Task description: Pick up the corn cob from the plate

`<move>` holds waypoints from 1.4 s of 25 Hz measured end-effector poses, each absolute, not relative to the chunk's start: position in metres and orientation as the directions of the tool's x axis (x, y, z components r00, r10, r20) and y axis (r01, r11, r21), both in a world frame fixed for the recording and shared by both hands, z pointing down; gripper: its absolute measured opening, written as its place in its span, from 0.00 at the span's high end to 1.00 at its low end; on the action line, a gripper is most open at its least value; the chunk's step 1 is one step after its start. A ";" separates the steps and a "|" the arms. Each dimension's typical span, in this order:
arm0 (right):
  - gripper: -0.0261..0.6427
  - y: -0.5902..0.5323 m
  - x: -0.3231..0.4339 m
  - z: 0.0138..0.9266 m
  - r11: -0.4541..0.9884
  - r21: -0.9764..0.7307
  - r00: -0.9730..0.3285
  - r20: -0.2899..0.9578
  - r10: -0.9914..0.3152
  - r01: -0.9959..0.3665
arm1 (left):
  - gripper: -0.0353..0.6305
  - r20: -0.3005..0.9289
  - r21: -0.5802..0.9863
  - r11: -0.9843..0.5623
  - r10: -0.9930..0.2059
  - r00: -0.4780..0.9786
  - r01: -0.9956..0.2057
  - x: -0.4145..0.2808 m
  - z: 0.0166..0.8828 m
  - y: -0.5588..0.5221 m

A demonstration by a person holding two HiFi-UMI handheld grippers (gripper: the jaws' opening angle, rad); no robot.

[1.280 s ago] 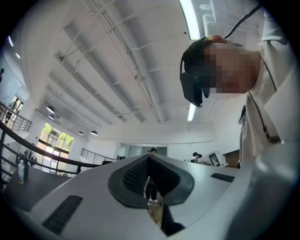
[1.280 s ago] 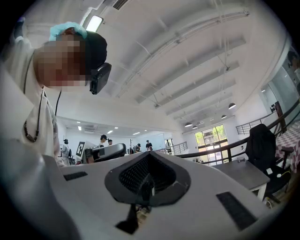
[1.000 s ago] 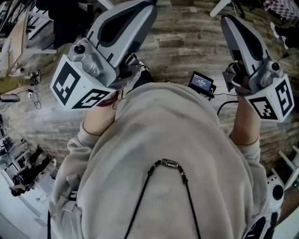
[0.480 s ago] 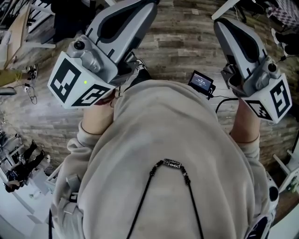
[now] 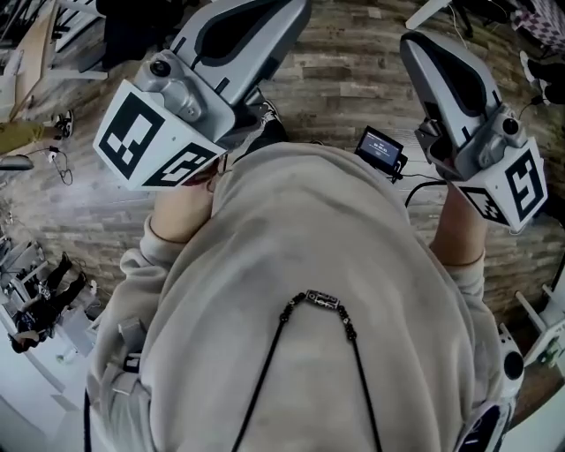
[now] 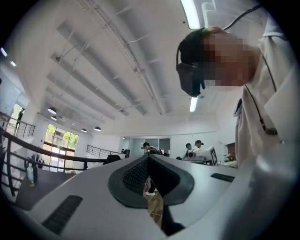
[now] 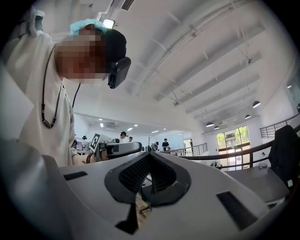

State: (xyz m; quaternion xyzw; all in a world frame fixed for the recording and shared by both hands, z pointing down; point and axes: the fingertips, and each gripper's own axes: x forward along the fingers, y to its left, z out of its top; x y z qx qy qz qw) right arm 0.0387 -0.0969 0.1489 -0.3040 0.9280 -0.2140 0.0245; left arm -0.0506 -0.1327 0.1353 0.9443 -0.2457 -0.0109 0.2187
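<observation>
No corn cob and no plate show in any view. In the head view I hold both grippers up in front of the chest, over a wooden floor. The left gripper points up and to the right, its marker cube towards me. The right gripper points up and to the left, its cube at the right edge. In the left gripper view the left gripper has its pads together with nothing between them. The right gripper looks the same in its own view.
A beige sweatshirt with a dark cord fills the lower head view. A small black device with a lit screen and its cable lie on the floor. Racks of gear stand at the left. Both gripper views show a hall ceiling, railings and distant people.
The right gripper has drifted a little to the left in the head view. The left gripper has stayed about where it was. Both stay shut.
</observation>
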 end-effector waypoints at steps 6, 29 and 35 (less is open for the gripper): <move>0.94 -0.089 0.050 0.146 0.661 -0.478 -0.767 0.043 -0.641 -0.579 | 0.94 0.096 0.380 -0.827 -0.410 0.907 -0.414 -0.042 0.131 -0.129; 0.94 -0.082 0.068 0.138 0.611 -0.388 -0.703 0.160 -0.693 -0.690 | 0.94 0.127 0.475 -0.838 -0.236 0.963 -0.268 -0.014 0.138 -0.147; 0.94 -0.081 0.090 0.144 0.535 -0.411 -0.636 0.159 -0.755 -0.738 | 0.94 0.101 0.489 -0.860 -0.106 0.989 -0.142 0.011 0.149 -0.137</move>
